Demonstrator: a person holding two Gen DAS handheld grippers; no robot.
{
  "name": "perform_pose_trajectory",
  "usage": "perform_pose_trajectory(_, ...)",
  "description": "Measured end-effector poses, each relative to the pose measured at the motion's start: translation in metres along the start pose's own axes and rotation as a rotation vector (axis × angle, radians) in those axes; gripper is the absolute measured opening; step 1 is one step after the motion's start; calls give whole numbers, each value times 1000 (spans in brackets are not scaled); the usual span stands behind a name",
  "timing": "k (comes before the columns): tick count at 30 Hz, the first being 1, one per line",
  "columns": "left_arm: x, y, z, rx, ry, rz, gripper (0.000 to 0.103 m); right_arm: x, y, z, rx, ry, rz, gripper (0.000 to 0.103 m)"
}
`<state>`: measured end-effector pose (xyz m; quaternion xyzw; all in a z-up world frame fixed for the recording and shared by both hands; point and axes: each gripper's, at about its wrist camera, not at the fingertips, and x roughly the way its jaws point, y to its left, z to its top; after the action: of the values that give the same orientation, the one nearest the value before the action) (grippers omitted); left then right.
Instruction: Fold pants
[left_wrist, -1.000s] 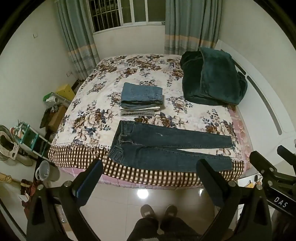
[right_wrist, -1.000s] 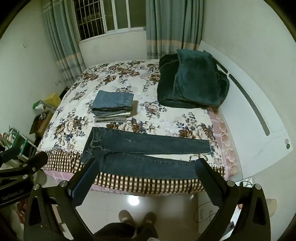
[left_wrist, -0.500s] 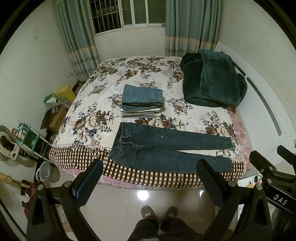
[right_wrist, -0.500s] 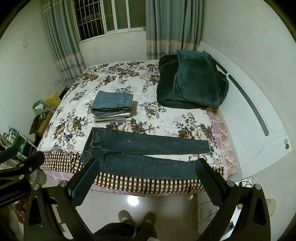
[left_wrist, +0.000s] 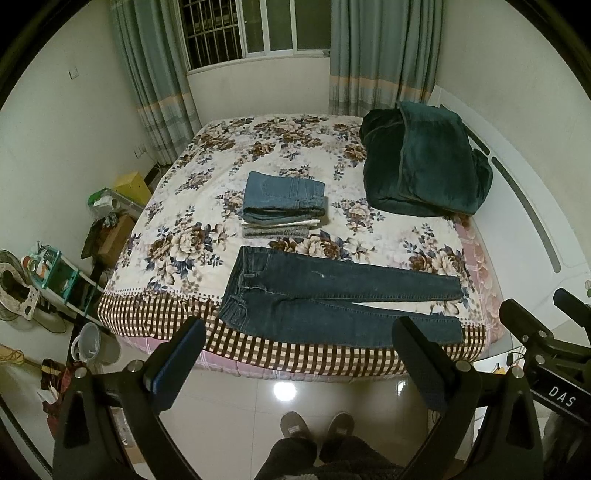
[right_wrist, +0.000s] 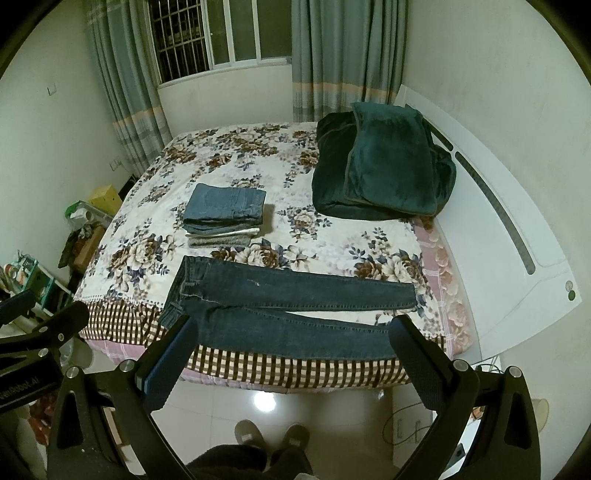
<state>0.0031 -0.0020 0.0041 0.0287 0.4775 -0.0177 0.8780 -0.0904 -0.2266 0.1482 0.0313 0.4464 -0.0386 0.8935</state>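
Matt dark denim pants (left_wrist: 332, 295), plush blanket (left_wrist: 421, 166) (velvety), glossy tiled floor (left_wrist: 258, 398).

Pants (left_wrist: 332, 299) lie before the folded stack (left_wrist: 282, 203) (on the bed (left_wrist: 192, 236)).

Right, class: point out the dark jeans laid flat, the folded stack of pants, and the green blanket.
dark jeans (left_wrist: 332, 291): left wrist view, upper leg.
folded stack of pants (left_wrist: 282, 192): left wrist view, top pair.
green blanket (right_wrist: 384, 162): right wrist view, top fold.

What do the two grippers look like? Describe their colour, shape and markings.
Both are black. The left gripper and right gripper each have two wedge-shaped fingers with dark textured pads, silver screws and triangular cut-outs in the frame. The right one's body carries white "DAS" lettering.
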Motion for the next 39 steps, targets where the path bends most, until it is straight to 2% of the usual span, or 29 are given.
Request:
perform_pose_trajectory(2,-4,-3,6,-1,0,0,103,-12,-1,7,-3,-3,2,103)
perform_pose_trajectory(14,-2,-5,14,-2,-7,-2,103,-15,0,12,-2,-9,8,103)
perform_pose_trajectory(34,-3,-4,11,-3,-15,-1,103,-19,1,17,-2,-14,8,103)
perform_pose_trajectory(39,-13,-1,31,-6,-20,2,103,-19,1,15,-5,-15,8,103)
